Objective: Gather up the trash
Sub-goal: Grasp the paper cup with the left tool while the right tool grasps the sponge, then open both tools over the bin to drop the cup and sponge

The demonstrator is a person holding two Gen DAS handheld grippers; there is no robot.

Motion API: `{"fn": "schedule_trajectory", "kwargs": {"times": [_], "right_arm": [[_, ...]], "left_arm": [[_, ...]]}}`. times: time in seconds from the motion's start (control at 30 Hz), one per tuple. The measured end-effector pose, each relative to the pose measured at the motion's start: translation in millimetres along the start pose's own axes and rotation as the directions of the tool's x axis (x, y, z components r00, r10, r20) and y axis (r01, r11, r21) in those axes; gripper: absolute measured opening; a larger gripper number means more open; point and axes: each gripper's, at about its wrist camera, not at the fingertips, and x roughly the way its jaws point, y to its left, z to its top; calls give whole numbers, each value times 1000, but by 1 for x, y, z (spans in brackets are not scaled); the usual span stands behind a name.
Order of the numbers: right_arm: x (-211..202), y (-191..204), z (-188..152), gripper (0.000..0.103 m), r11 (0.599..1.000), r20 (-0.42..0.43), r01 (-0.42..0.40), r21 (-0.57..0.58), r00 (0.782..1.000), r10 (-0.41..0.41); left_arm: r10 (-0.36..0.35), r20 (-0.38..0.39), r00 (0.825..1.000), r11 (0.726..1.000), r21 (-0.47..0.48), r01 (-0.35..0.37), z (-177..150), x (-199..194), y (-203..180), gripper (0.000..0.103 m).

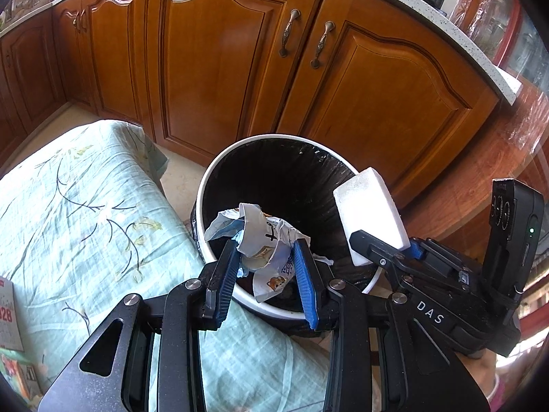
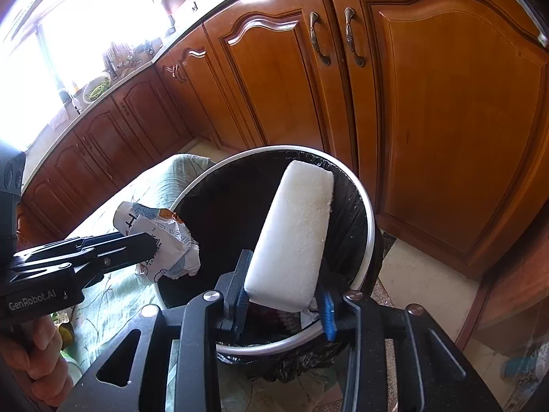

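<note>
Both loads hang over the open bin (image 1: 206,185): the left gripper (image 1: 266,267) has its fingers clenched on a crumpled wrapper (image 1: 260,240) near the bin's rim, and the right gripper (image 2: 284,300) clamps one end of a white sponge (image 2: 291,230) above the black liner. To drop cleanly, I would carry the wrapper further inward before letting go (it sits close to the cloth-covered bed (image 1: 68,206)), then release each straight down. The bin's bottom is too dark to read.

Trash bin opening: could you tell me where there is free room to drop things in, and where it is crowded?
Free: the dark far half of the trash bin, toward the cabinet doors. Crowded: the near rim, where the left gripper holds the crumpled wrapper and the right gripper holds the white sponge.
</note>
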Motion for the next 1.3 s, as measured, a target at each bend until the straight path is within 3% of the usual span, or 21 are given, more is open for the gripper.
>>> {"fn": "schedule_trajectory", "kwargs": {"times": [0.17, 0.3, 0.53, 1.03, 1.3], "right_arm": [[-3, -6, 0, 56, 1000, 8, -13, 27, 1000, 13], [-12, -8, -6, 59, 999, 22, -18, 46, 1000, 17], [-37, -5, -32, 72, 995, 70, -55, 87, 996, 49], [-62, 46, -103, 81, 976, 59, -194, 101, 980, 189], [-72, 81, -136, 81, 967, 49, -244, 77, 969, 241]], "left_arm": [[-5, -11, 1000, 1000, -23, 5, 6, 6, -2, 41], [-1, -8, 1000, 1000, -25, 0, 7, 7, -3, 50], [0, 26, 1000, 1000, -31, 1, -9, -16, 5, 50], [-24, 113, 993, 991, -130, 39, -94, -100, 45, 51], [6, 141, 990, 980, -199, 23, -139, -136, 77, 51]]}}
